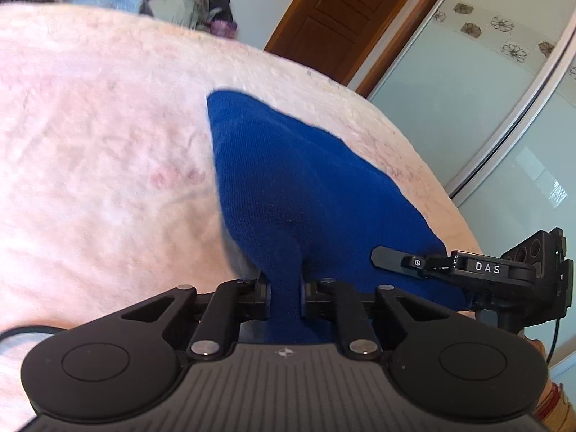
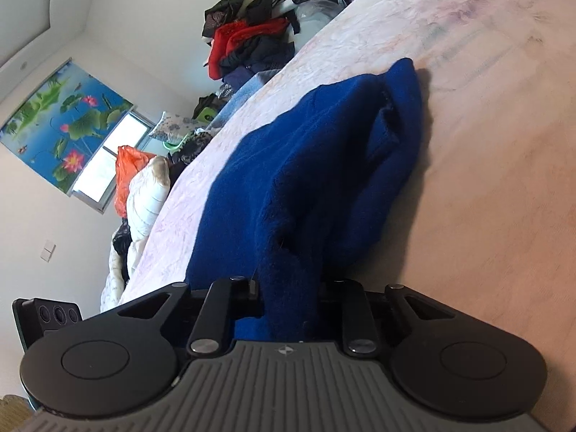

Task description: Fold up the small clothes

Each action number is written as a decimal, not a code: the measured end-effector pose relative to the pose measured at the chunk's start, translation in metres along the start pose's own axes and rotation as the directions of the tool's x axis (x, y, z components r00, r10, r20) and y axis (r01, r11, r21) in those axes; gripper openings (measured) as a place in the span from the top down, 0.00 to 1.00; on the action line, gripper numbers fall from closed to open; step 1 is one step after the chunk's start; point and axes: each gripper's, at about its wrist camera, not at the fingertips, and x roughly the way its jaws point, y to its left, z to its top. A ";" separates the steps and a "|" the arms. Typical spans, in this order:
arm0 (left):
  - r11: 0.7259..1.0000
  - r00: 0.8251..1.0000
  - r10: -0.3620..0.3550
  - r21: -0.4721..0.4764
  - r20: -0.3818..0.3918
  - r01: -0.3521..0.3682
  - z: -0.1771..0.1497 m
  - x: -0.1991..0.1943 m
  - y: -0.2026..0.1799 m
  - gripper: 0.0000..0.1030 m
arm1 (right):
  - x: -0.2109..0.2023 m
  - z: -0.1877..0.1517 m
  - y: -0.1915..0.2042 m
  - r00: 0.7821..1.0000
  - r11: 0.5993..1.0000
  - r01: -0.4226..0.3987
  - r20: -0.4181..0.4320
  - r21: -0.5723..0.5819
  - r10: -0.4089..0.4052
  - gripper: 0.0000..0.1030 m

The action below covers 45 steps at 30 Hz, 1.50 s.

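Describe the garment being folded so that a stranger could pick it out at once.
Start from the wide bed with the pale pink bedspread. The blue knit garment lies on it, pinched by the left gripper and the right gripper. It is the only solid blue piece on the spread; the pile of clothes sits beyond the bed's far edge.

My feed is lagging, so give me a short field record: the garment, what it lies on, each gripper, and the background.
garment: blue knitted garment, bunched, partly lifted at the near edge
surface: pale pink patterned bed cover
left gripper: shut on a fold of the garment
right gripper: shut on a thicker bunch of the garment
background: pile of dark and red clothes at the far side of the bed
fold status: not yet folded flat
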 end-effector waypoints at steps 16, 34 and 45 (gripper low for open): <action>0.966 0.973 0.230 0.119 -0.005 -0.228 -0.028 -0.022 -0.033 0.37 | -0.056 -0.058 0.081 0.848 0.773 0.518 0.339 -0.366 -0.408 0.58; 0.888 0.914 0.403 0.220 0.047 -0.403 -0.053 -0.029 -0.061 0.29 | -0.027 -0.098 0.084 0.858 0.769 0.514 0.206 -0.380 -0.471 0.28; 0.841 0.880 0.473 0.274 0.043 -0.466 -0.075 -0.036 -0.074 0.26 | -0.044 -0.116 0.095 0.838 0.760 0.545 0.223 -0.353 -0.498 0.05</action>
